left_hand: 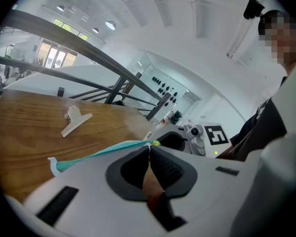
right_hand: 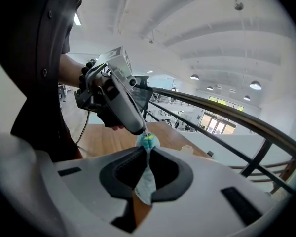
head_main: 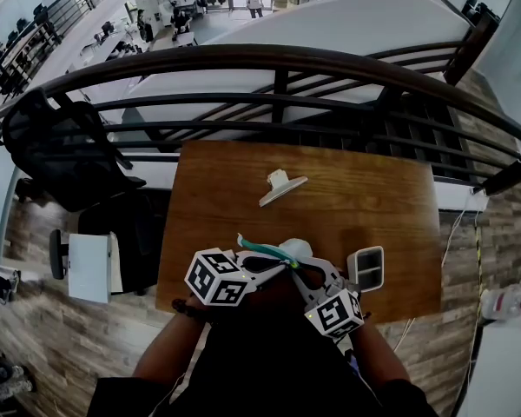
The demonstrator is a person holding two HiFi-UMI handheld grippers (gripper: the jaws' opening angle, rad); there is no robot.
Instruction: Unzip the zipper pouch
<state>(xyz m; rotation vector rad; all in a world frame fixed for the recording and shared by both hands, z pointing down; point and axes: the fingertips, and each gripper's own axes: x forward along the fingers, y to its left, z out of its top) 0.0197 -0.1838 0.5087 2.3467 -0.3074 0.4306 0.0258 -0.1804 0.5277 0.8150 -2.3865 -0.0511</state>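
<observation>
We find the left gripper [left_hand: 149, 149] with its jaws pressed together on the zipper pouch [right_hand: 145, 184]. It nips the pouch at the end of the teal zipper [left_hand: 99, 154], and the zipper runs off to this gripper's left. The right gripper [right_hand: 147, 150] is clamped on the pouch's pale fabric just below the zipper's yellow-green end, and the fabric hangs down through the gap behind its pads. The two sets of jaw tips stand almost nose to nose with the pouch between them, over the near edge of the wooden table [head_main: 373, 198]. Just to the right of the right gripper, a small white device [head_main: 366, 268] with a grey panel lies on the table. Ahead of both grippers and well apart from them lies a white bulldog clip [head_main: 280, 187]. Beyond the table's far edge runs a dark railing [head_main: 278, 59].
</observation>
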